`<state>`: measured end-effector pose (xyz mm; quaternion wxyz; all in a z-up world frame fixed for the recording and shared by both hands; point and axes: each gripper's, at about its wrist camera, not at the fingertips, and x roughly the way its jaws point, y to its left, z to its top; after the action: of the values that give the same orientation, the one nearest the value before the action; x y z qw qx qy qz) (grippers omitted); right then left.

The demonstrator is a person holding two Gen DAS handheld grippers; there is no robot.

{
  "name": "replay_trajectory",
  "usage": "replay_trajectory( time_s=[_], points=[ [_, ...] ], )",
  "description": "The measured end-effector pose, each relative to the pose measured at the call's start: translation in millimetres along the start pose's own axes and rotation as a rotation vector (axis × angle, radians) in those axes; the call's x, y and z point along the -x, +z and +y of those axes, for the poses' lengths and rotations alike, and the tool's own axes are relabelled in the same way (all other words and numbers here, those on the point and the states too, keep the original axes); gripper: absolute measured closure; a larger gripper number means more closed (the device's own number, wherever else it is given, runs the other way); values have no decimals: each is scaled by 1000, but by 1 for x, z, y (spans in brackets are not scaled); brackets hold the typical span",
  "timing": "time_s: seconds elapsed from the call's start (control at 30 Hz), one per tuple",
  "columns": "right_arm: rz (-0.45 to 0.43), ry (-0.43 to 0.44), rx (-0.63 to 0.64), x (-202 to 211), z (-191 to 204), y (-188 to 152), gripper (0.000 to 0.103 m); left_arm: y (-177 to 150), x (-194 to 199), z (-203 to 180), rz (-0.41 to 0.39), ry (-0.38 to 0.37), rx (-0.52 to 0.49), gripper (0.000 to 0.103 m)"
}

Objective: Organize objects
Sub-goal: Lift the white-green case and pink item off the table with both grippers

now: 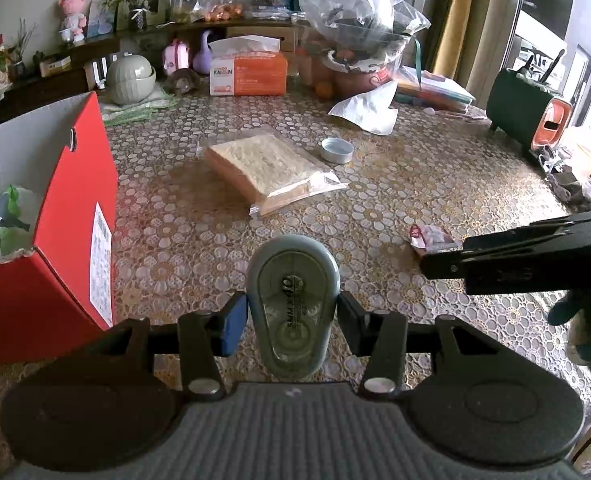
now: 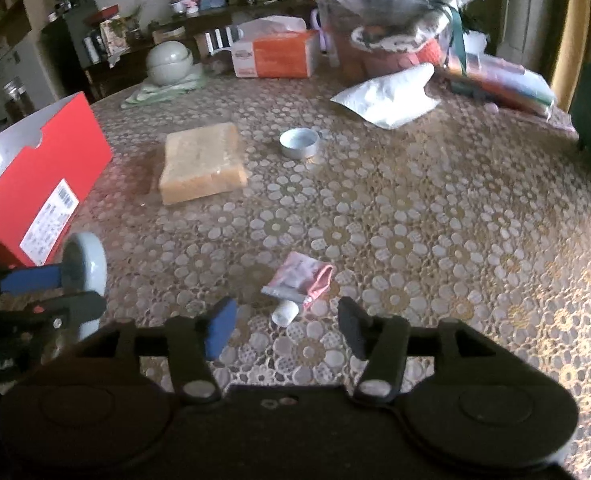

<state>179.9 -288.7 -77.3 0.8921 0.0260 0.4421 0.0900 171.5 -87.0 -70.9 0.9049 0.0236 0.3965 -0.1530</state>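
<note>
My left gripper (image 1: 293, 318) is shut on a grey correction-tape dispenser (image 1: 293, 304), held upright above the patterned tablecloth; the same dispenser (image 2: 85, 268) shows at the left edge of the right wrist view. My right gripper (image 2: 287, 322) stands open just above a crumpled pink-and-white tube (image 2: 301, 280) with a white cap, and its pads do not touch the tube. In the left wrist view the right gripper (image 1: 443, 264) reaches in from the right beside that tube (image 1: 427, 238). A red box (image 1: 55, 240) with paper inside stands open at the left.
A bagged loaf of sliced bread (image 1: 263, 168) and a small round tin (image 1: 336, 150) lie mid-table. Further back are a white paper (image 1: 369, 108), an orange tissue pack (image 1: 249, 72), a green lidded bowl (image 1: 130, 78) and plastic bags (image 1: 355, 12). A dark green appliance (image 1: 527, 104) is at right.
</note>
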Motion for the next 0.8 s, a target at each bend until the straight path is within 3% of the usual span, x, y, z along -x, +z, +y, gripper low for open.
replay_trajectory(
  time_s=[0.2, 0.33, 0.5, 0.8],
  points=[
    [17, -21, 14, -15, 8, -4, 52, 0, -2, 1, 4, 0, 5, 55],
    [17, -46, 23, -14, 9, -3, 80, 0, -2, 1, 1, 1, 7, 55],
    [21, -46, -1, -9, 2, -3, 93, -1, 3, 3, -4, -6, 15, 55],
    [-16, -31, 17, 20, 11, -9, 93, -6, 16, 11, -18, -25, 42, 55]
  ],
)
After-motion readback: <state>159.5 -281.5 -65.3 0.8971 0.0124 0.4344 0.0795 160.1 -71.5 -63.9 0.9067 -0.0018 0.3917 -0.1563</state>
